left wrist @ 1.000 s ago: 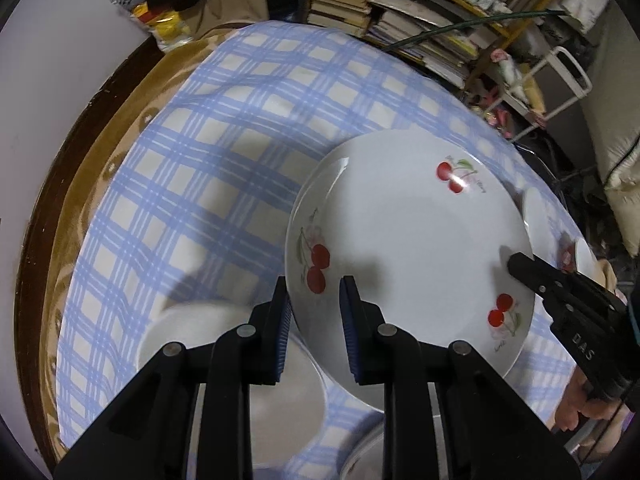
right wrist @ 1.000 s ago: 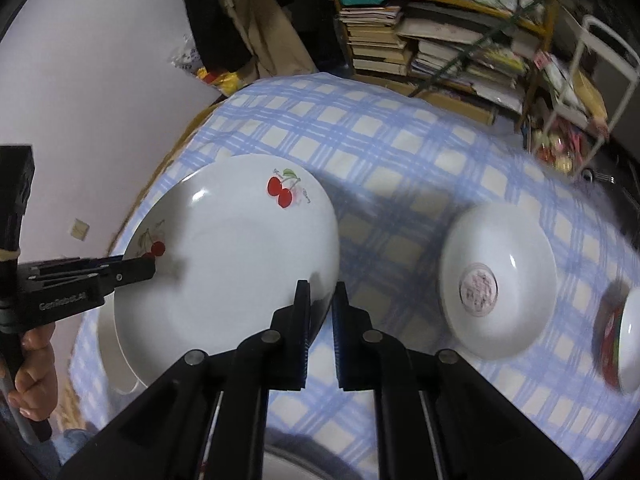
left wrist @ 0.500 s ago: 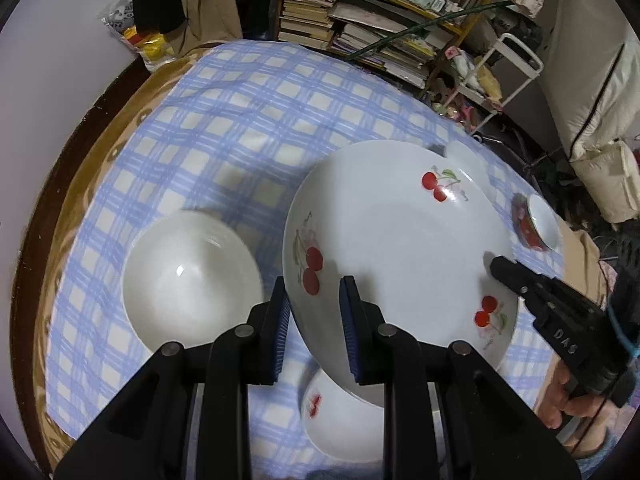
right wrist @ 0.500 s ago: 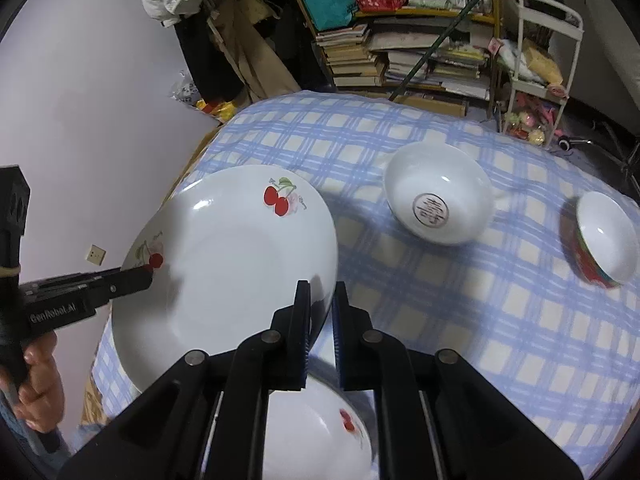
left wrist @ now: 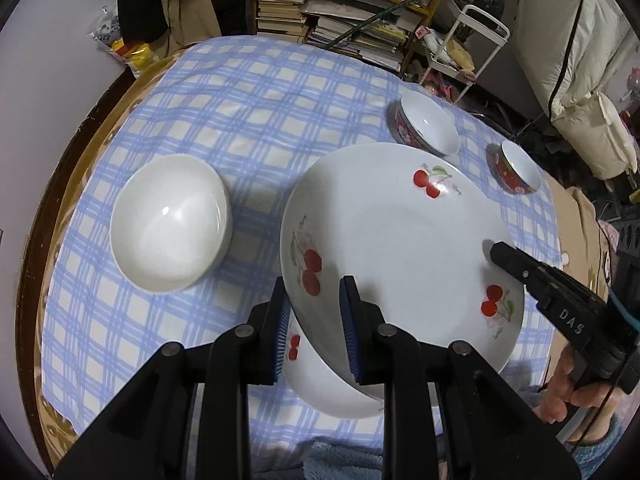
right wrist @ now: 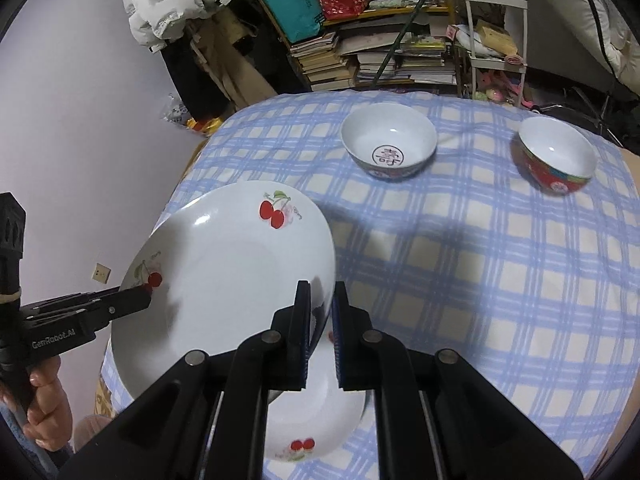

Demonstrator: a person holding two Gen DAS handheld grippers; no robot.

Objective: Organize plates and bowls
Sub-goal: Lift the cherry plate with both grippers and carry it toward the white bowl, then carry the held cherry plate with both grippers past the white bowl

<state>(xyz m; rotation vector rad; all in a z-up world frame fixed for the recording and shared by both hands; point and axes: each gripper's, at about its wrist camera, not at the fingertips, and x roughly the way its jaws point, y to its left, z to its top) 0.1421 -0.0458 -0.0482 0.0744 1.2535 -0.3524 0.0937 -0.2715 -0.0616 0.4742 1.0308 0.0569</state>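
Both grippers hold one large white cherry plate (left wrist: 396, 248) in the air above the table. My left gripper (left wrist: 314, 312) is shut on its near-left rim. My right gripper (right wrist: 320, 320) is shut on its opposite rim, and the plate (right wrist: 224, 276) shows there too. A second cherry plate (left wrist: 328, 384) lies on the cloth right beneath it, also in the right wrist view (right wrist: 312, 412). A plain white bowl (left wrist: 172, 220) sits to the left. Two red-patterned bowls (left wrist: 426, 128) (left wrist: 516, 170) stand farther back, also in the right wrist view (right wrist: 390, 142) (right wrist: 556, 156).
The round table (left wrist: 60, 184) carries a blue checked cloth (left wrist: 256, 92). Behind it stand stacked books on shelves (left wrist: 352, 12), a white cart (left wrist: 468, 48) and hanging coats (right wrist: 188, 4). The cloth's near edge lies just below the lower plate.
The held plate and both grippers have risen and pulled back toward the near table edge. The lower cherry plate, the white bowl and both red bowls have come into view.
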